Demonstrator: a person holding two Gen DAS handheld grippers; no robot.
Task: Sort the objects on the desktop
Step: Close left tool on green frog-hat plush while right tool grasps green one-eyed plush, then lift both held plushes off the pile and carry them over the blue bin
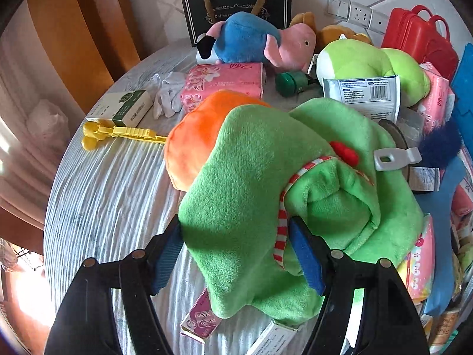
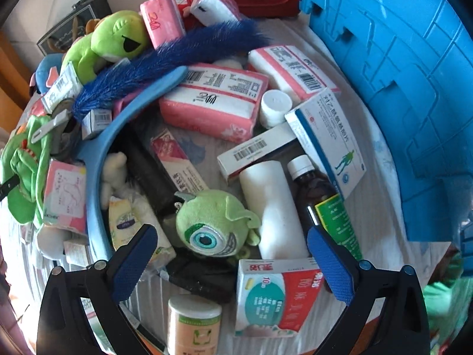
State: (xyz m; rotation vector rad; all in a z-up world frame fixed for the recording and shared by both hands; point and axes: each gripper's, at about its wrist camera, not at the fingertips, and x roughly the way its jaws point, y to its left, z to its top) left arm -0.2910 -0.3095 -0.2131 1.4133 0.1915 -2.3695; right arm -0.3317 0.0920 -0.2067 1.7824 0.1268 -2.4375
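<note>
Between our left gripper's [image 1: 241,254] blue pads we held a fold of the green plush toy [image 1: 266,183], its red-and-white striped trim pressed against the right pad [image 1: 307,254]. That toy lay over the striped tablecloth [image 1: 112,183], with an orange plush [image 1: 192,136] touching it behind. Farther off we saw a yellow plastic clip [image 1: 118,133], a pink tissue pack [image 1: 224,84], and a blue-and-pink pig plush [image 1: 257,40] near the wall.

Our right gripper [image 2: 233,254] stood wide, holding nothing, above the clutter. Nearest lay a red-and-teal medicine box [image 2: 272,298]. Just past the pads sat a one-eyed green plush [image 2: 212,227], beside a white roll [image 2: 272,207] and a dark bottle [image 2: 316,189]. Beyond them lay a blue furry tail [image 2: 177,59], and a blue plastic basket [image 2: 399,74] rose along the right side.
</note>
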